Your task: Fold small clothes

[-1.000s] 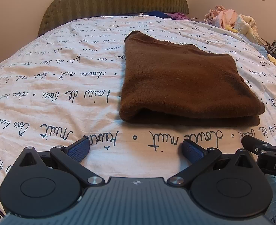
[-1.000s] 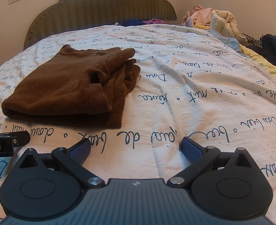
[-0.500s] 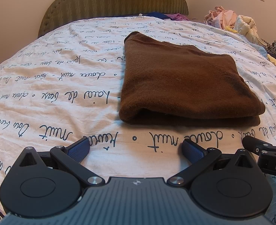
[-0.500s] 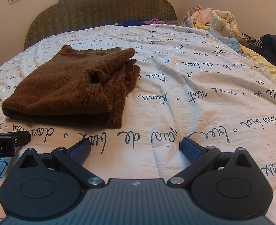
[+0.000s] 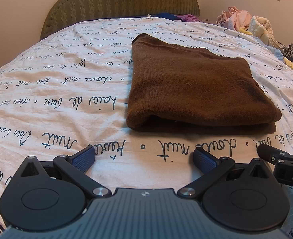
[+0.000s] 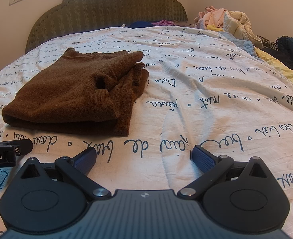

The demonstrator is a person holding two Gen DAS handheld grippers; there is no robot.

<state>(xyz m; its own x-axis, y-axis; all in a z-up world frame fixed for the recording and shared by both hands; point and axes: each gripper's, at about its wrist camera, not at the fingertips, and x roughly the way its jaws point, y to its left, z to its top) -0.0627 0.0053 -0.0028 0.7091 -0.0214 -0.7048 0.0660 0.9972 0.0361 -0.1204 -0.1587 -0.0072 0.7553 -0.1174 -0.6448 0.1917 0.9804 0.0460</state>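
Observation:
A brown knitted garment [image 5: 196, 87] lies folded flat on the white bedspread with black script [image 5: 57, 91]. In the right wrist view the garment [image 6: 72, 93] is at the left, with bunched sleeve ends at its far right corner. My left gripper [image 5: 144, 157] is open and empty, just short of the garment's near edge. My right gripper [image 6: 144, 157] is open and empty over bare bedspread [image 6: 206, 91], to the right of the garment. Each gripper's tip shows at the other view's edge.
A green padded headboard [image 5: 122, 2] stands at the far end. A heap of unfolded clothes [image 6: 226, 22] lies at the far right of the bed, with dark and yellow items [image 6: 285, 51] along the right edge. Blue and purple cloth [image 5: 176, 17] lies by the headboard.

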